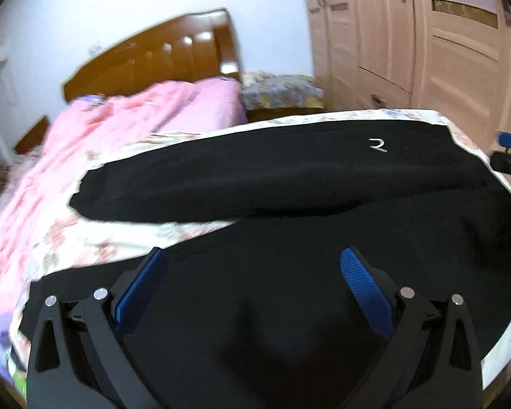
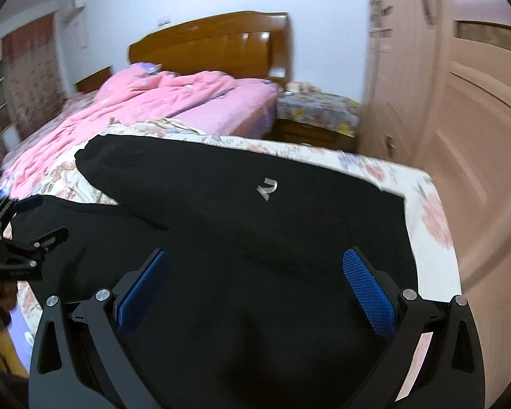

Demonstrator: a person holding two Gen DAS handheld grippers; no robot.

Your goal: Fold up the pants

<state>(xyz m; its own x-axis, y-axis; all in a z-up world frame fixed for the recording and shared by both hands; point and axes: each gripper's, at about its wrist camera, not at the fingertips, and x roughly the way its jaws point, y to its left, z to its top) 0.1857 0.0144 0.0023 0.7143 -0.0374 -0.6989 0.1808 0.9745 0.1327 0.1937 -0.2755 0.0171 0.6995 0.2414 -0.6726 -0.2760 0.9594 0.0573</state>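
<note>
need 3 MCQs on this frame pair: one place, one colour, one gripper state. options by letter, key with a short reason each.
1. Where do the pants lie?
A. on the floral sheet of the bed
B. on the nightstand
C. on the floor

2. What colour is the quilt bunched near the headboard?
A. green
B. pink
C. grey

3. How do the jaws of the left gripper and right gripper stand?
A. both shut on cloth
B. one open, one shut
C. both open

Answers:
1. A, black cloth spreads over the floral sheet.
2. B, it reads pink in both wrist views.
3. C, the blue pads sit wide apart in each view, nothing clamped.
</note>
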